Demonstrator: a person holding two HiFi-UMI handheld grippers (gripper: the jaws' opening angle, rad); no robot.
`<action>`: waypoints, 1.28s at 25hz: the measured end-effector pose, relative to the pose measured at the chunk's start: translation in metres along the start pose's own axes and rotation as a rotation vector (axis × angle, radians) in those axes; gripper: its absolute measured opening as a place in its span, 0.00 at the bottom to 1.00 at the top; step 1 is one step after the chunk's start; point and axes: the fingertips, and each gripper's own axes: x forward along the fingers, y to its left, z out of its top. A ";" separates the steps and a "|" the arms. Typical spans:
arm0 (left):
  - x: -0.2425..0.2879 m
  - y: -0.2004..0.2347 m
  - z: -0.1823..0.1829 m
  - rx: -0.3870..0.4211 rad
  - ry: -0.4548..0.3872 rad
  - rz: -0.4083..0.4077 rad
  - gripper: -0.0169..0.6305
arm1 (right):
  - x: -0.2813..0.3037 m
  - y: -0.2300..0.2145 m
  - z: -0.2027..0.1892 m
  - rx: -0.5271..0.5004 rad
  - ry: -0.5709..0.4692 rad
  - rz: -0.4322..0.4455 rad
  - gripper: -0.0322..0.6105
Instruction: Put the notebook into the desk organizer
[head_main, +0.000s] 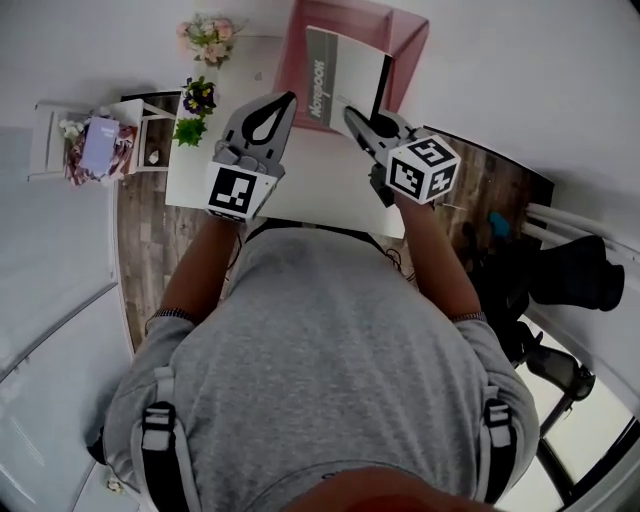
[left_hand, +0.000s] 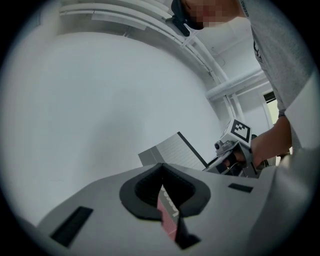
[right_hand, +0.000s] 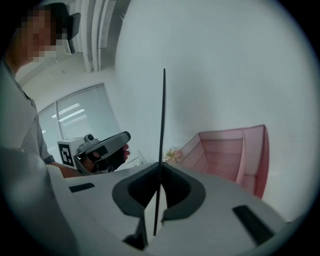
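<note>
Grey shirt (head_main: 320, 340) and dark shoulder straps (head_main: 160, 440) fill the lower part of the head view; both forearms reach forward over a white table (head_main: 320, 195).

Right gripper (head_main: 352, 114) – jaws pressed together on the lower edge of the notebook (head_main: 335, 85), marker cube (head_main: 423, 165) facing up. The right gripper view shows the notebook edge-on, a thin dark line rising straight up from between the pads. It is held upright and clear of the table. Cover is grey with a dark spine strip and the word "Notebook" printed along it.

Desk organizer (head_main: 402, 40) – pink mesh, at the far edge of the table against the white wall. From the head view the notebook's upper part overlaps its front. From the right gripper view the organizer lies beyond and to the right of the notebook, so the notebook is just in front of it and not in a compartment.

Left gripper (head_main: 287, 100) – jaw tips meet and hold nothing, pointing toward the organizer's left front corner. A sliver of pink shows through the slot behind the tips.

Also on the table's left edge: a bunch of pale flowers (head_main: 207, 38) and a small plant with purple blooms (head_main: 196, 103).
</note>
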 end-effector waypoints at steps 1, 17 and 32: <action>0.002 0.002 0.000 0.002 -0.003 -0.014 0.05 | 0.005 -0.001 -0.001 0.015 0.010 -0.005 0.08; 0.036 0.040 -0.017 -0.054 0.001 -0.086 0.05 | 0.079 -0.045 -0.005 0.427 0.137 0.034 0.08; 0.045 0.045 -0.025 -0.080 0.008 -0.098 0.06 | 0.108 -0.079 -0.035 0.289 0.272 -0.186 0.12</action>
